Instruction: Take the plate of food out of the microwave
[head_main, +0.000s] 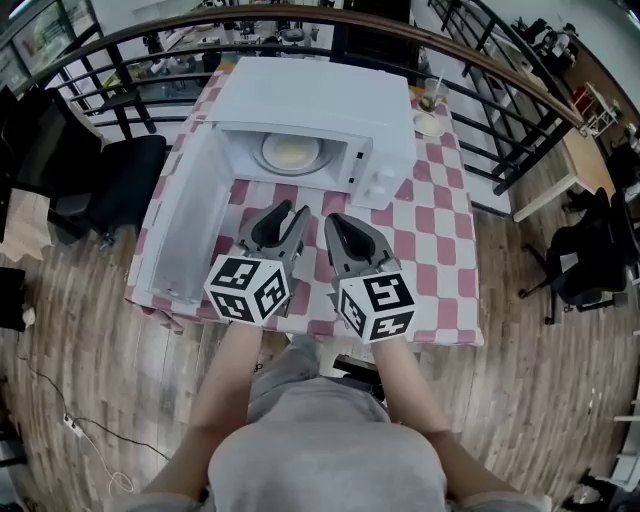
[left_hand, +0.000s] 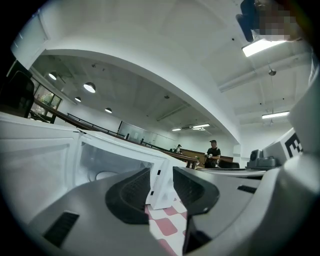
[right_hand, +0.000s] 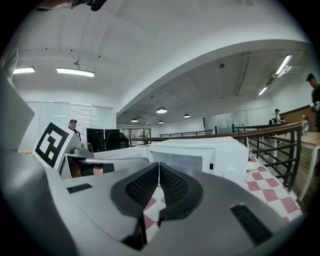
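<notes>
Your plate (head_main: 292, 153) sits inside the white, boxy microwave (head_main: 310, 95) at the far middle of the table. It is round and pale, with yellowish food on it. The door (head_main: 185, 225) stands open to the left. Your left gripper (head_main: 294, 208) has its ribbed black pads apart, with nothing between them. Your right gripper (head_main: 335, 220) has them together, empty. Both are above the pink-and-white checked cloth (head_main: 430, 220).
</notes>
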